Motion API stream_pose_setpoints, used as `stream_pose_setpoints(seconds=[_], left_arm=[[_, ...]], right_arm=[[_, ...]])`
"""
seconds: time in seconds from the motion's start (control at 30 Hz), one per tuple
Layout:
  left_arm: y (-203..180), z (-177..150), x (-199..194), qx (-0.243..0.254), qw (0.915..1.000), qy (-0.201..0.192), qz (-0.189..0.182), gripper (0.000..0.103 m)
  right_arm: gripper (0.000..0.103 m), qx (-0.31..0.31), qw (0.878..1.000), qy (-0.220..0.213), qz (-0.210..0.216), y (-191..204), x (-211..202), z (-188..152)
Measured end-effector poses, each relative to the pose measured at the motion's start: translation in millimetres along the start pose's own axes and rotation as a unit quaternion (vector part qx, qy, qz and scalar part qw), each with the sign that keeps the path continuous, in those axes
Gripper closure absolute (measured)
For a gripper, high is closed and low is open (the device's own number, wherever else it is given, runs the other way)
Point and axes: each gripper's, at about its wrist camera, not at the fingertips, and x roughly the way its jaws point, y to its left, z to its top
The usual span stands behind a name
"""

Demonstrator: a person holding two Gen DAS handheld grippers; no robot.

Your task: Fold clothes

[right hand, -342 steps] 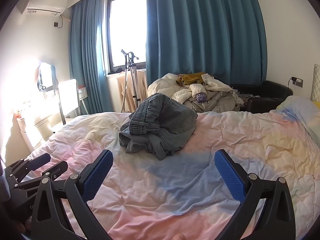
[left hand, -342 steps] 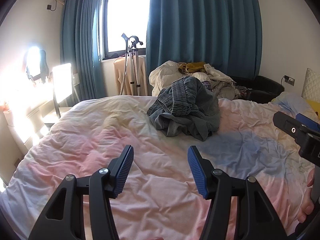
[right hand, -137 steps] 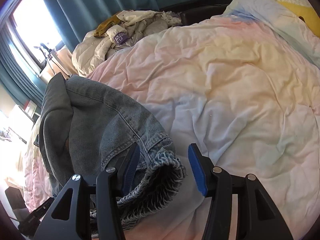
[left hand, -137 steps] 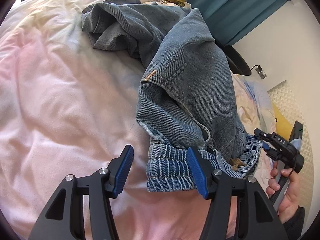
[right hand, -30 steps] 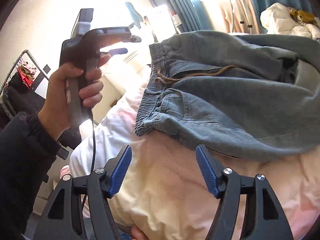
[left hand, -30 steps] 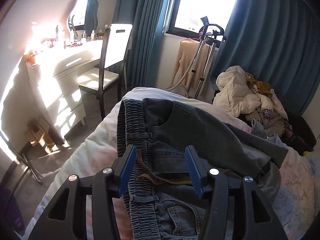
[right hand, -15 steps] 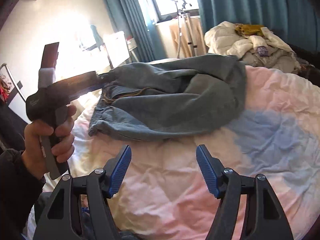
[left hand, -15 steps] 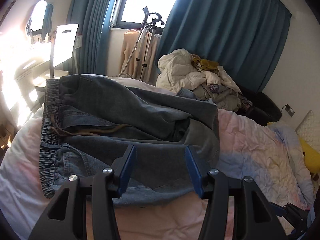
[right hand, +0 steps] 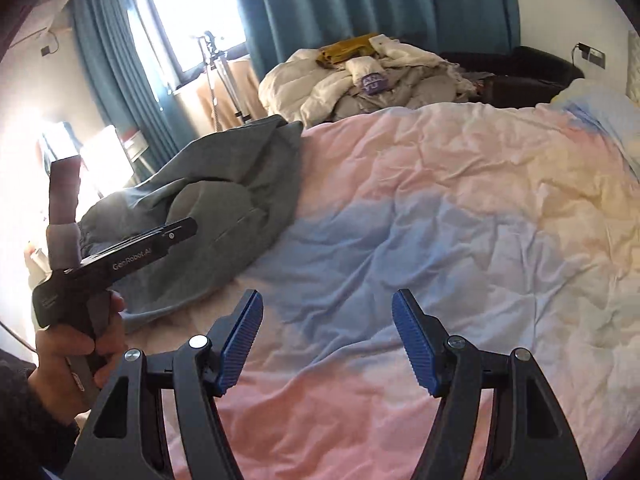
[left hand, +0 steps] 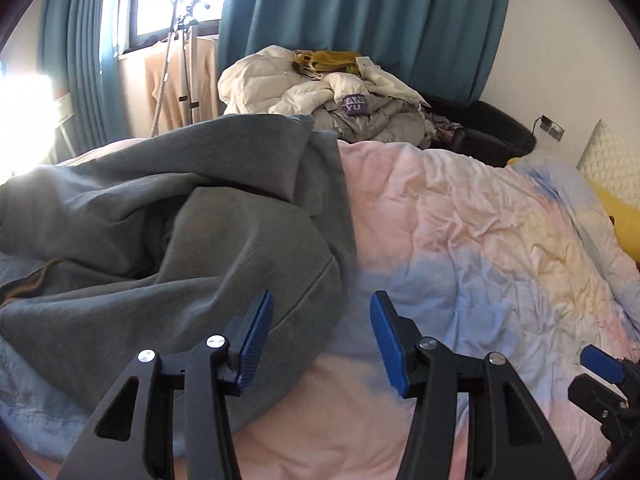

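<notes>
Jeans (left hand: 168,240) heaped on left side of pastel duvet (left hand: 480,240); likely heavy, soft, limp denim; best pinched at near rounded hem edge; left gripper (left hand: 320,332) spread wide, empty, just beside it; right gripper (right hand: 328,336) likewise wide, empty.

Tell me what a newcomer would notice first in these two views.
First, the rumpled grey-blue jeans heaped on the left side of the pastel pink-and-blue duvet. Next, the open blue-padded fingers of the left hand-held gripper hovering at the jeans' near edge, while the right hand-held gripper hangs open above bare duvet. Behind the bed, a pile of cream and grey laundry sits against teal curtains.
</notes>
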Motion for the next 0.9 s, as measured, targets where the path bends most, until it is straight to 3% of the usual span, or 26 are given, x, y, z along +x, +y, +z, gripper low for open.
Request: stream_pose_setpoints(seconds=[0.1,0.23,0.37,0.63,0.73,0.77,0.9], left_arm=[[-25,12,40,0.02,0.9998,0.006,0.006,0.051],[-45,31,88,0.041,0.9981,-0.007,0.046,0.051],[-53,48,133,0.045,0.9967,0.011,0.066,0.051],[-65,53,189,0.064,0.9887,0.042,0.129,0.052],[-61,55,188,0.045,0.9893,0.033,0.135,0.083],[-58,56,186,0.037,0.9894,0.033,0.136,0.101],[-58,53,157,0.049,0.9914,0.004,0.122,0.102]], right_arm=[[0.035,0.024,1.0,-0.004,-0.001,-18,5,5],[0.035,0.058,0.998,-0.002,0.005,-35,15,6],[0.035,0.068,0.998,0.012,0.004,-47,34,4],[0.035,0.093,0.995,0.04,0.009,-65,70,-1],[0.035,0.099,0.994,0.047,0.007,-69,80,-3],[0.035,0.101,0.994,0.05,0.007,-70,83,-4],[0.035,0.095,0.994,0.05,0.005,-65,85,-3]])
